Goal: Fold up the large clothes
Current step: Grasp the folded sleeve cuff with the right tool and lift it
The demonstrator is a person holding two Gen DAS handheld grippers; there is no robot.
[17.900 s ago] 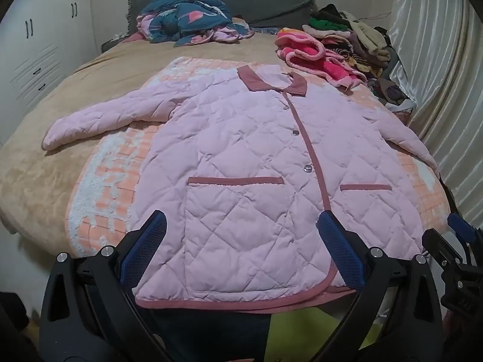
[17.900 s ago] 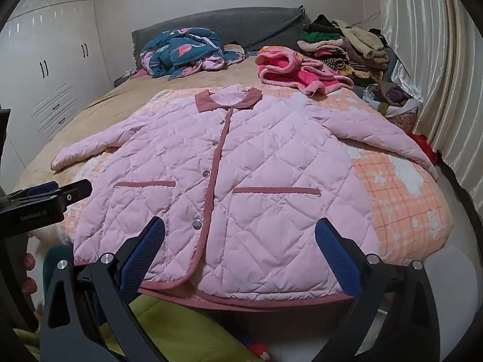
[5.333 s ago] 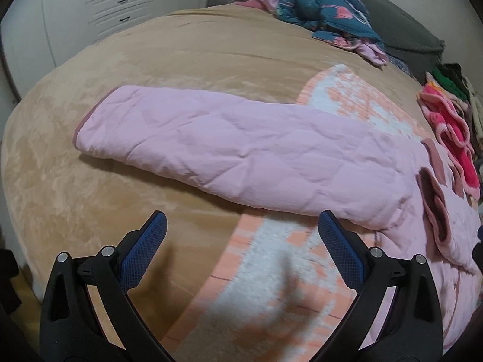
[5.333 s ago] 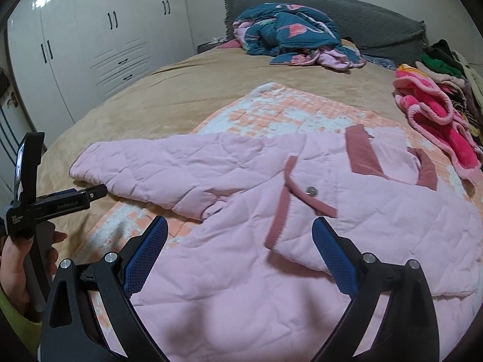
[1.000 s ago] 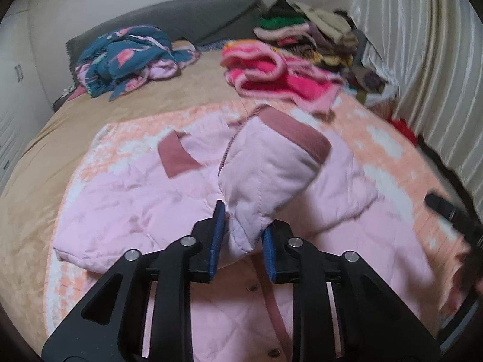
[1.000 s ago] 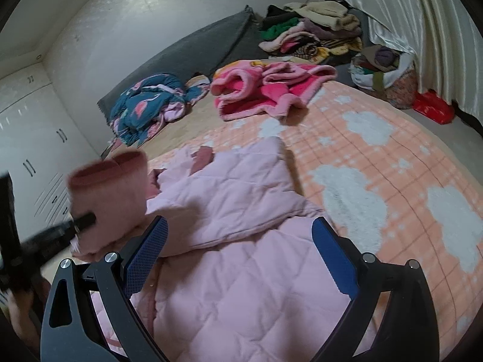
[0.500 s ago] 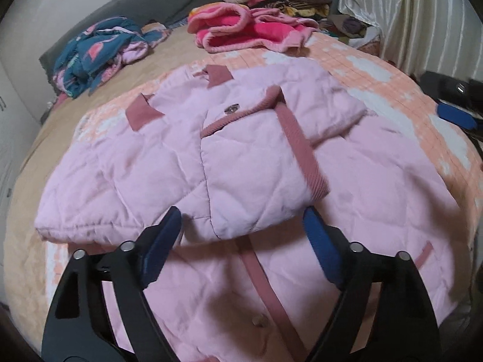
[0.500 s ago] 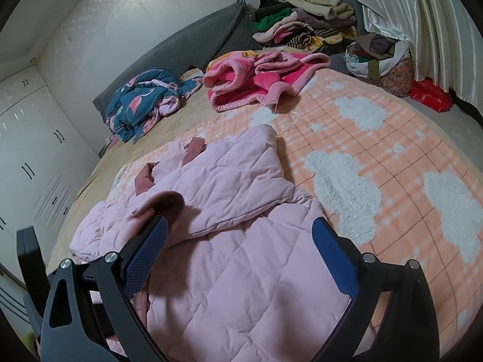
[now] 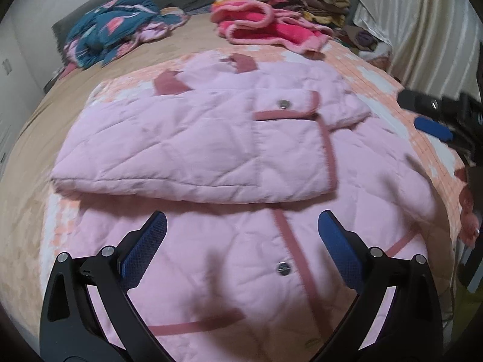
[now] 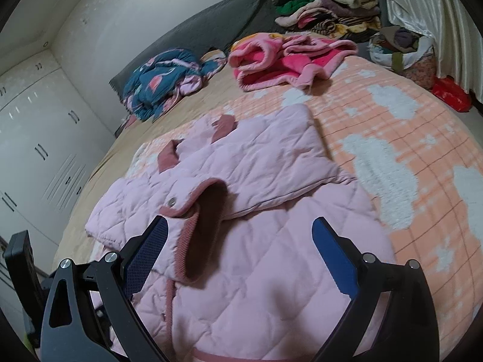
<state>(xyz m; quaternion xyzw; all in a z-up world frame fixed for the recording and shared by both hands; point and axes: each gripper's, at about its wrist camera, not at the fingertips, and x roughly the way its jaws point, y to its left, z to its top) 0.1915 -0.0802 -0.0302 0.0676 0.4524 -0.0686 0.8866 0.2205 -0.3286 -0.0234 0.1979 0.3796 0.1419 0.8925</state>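
Sleeve [image 9: 193, 147] of the pink quilted jacket [image 9: 241, 271], pinched in the left gripper [image 9: 241, 241] a second ago, now lies released, folded flat across the jacket's chest. Left fingers [image 9: 148, 241] are still opening, near full spread, nothing between them, hovering just above the jacket front. Right gripper [image 10: 240, 246] fingers stand wide apart as before, empty, above the jacket's lower part; the sleeve cuff [image 10: 205, 229] lies just ahead of them. Compared with the start, both sleeves are folded in over the body instead of spread out.

Jacket lies on an orange-and-white cloud-pattern blanket [image 10: 407, 150] in the middle of the bed [image 9: 36, 138], hem toward the near edge, collar toward the headboard [image 10: 211, 21]. Tan cover under the blanket. Blue patterned garment [image 10: 163, 78] near the headboard's left side, pink fleece garment [image 10: 286, 57] toward the right far corner, stacked clothes pile [image 10: 329, 9] behind it. White wardrobe [image 10: 39, 138] along the left wall, curtain [image 9: 422, 24] on the right.
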